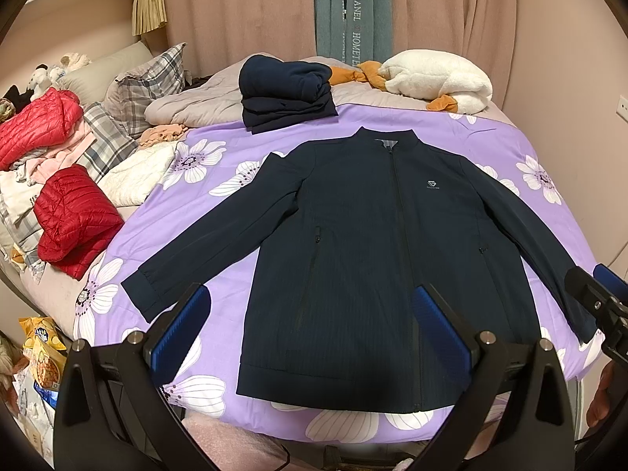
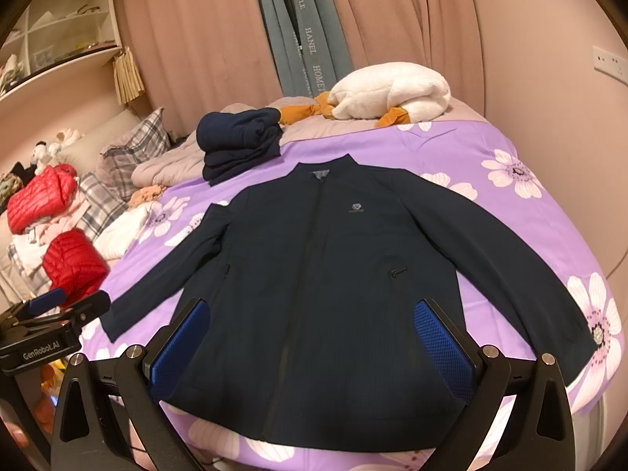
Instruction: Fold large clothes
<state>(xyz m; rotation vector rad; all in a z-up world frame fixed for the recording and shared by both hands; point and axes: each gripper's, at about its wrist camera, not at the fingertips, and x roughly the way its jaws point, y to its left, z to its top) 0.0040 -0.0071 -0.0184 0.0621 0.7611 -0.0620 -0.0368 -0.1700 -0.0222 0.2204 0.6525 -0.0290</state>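
Note:
A dark navy zip jacket lies flat, front up, on the purple flowered bedspread, both sleeves spread out to the sides. It also shows in the right wrist view. My left gripper is open and empty, held above the jacket's lower hem. My right gripper is open and empty over the hem as well. The right gripper shows at the right edge of the left wrist view, near the jacket's right cuff. The left gripper shows at the left edge of the right wrist view.
A stack of folded navy clothes sits beyond the collar. A white and orange plush toy lies at the far edge. Red puffer jackets, plaid pillows and loose clothes pile up on the left. Curtains hang behind.

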